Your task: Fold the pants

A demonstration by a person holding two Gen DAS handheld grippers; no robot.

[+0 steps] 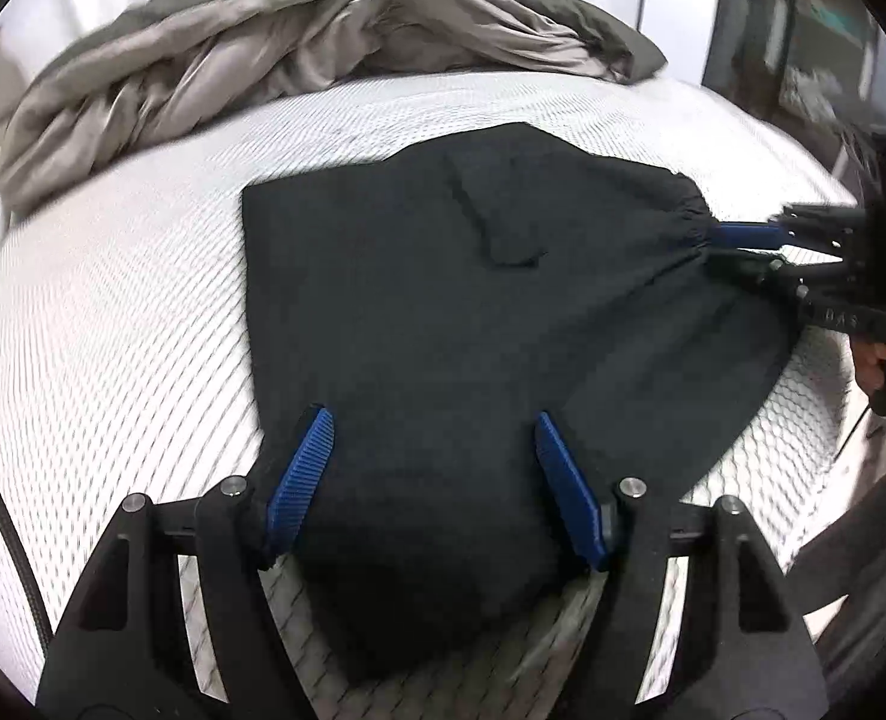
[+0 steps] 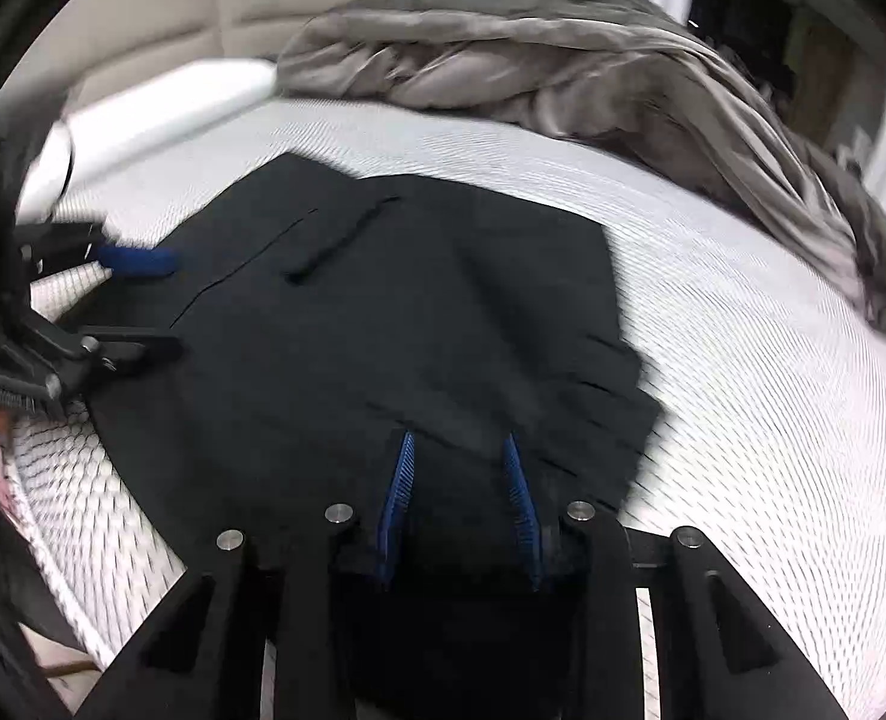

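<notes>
Lying partly folded across the middle of both views, the black pants [image 1: 443, 300] rest on a white mattress [image 1: 113, 330]. With jaws spread, the left gripper [image 1: 434, 426] straddles the near edge of the cloth without pinching it. At the right edge of the left view, the right gripper [image 2: 457, 450] is clenched on the gathered waistband. A grey blanket [image 2: 562, 60] is heaped along the top of each frame.

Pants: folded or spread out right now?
Folded. The pants lie on the mattress as one compact dark block, no separate legs showing; the gathered waistband sits at the right gripper.
</notes>
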